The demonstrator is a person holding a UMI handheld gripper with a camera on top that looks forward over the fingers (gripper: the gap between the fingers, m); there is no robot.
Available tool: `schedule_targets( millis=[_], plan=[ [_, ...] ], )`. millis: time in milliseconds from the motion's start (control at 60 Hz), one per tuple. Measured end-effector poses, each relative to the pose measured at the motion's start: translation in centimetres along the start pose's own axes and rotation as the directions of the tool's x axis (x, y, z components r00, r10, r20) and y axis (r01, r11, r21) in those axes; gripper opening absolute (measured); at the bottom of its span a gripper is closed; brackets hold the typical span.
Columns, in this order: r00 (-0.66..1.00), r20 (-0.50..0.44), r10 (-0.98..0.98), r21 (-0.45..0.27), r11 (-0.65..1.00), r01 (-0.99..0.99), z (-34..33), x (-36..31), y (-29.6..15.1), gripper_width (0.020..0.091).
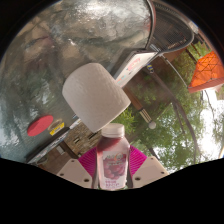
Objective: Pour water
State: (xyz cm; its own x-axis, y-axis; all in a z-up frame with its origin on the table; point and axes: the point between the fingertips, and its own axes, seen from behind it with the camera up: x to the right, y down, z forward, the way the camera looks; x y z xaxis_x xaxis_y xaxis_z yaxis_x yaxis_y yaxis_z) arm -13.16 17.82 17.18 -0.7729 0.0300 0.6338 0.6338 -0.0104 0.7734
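The claw (112,168) clamps a small water bottle (112,160), tilted toward a white cup (95,96). Risk: misaligned neck, so water likely spills onto the worktop (60,140).

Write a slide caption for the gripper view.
Tool shut on a pink-labelled water bottle, its white cap at a tilted white cup.

Shiny table w/ a few things on it

The table top (60,55) is shiny like glass & shows trees in it. A white cup (95,96) sits on it, near the edge. Off to one side of the cup lie a flat red round thing (40,126) & a small yellow thing (57,126), close together. Can't tell what those 2 are.
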Motion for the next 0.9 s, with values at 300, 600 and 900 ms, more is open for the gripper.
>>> schedule_targets(
  millis=[300,600,900],
  plan=[
    [0.64,-0.13,0.758,0.002,0.645,-0.764,-0.8,5.2,6.1,0.0402],
    [-0.789,0.04,0.614,0.004,-0.789,-0.614,-0.2,-3.2,6.6,0.0402],
    [-0.801,0.008,0.599,-0.067,-0.799,-0.598,1.8,-11.7,1.8,0.0404]
  ],
)
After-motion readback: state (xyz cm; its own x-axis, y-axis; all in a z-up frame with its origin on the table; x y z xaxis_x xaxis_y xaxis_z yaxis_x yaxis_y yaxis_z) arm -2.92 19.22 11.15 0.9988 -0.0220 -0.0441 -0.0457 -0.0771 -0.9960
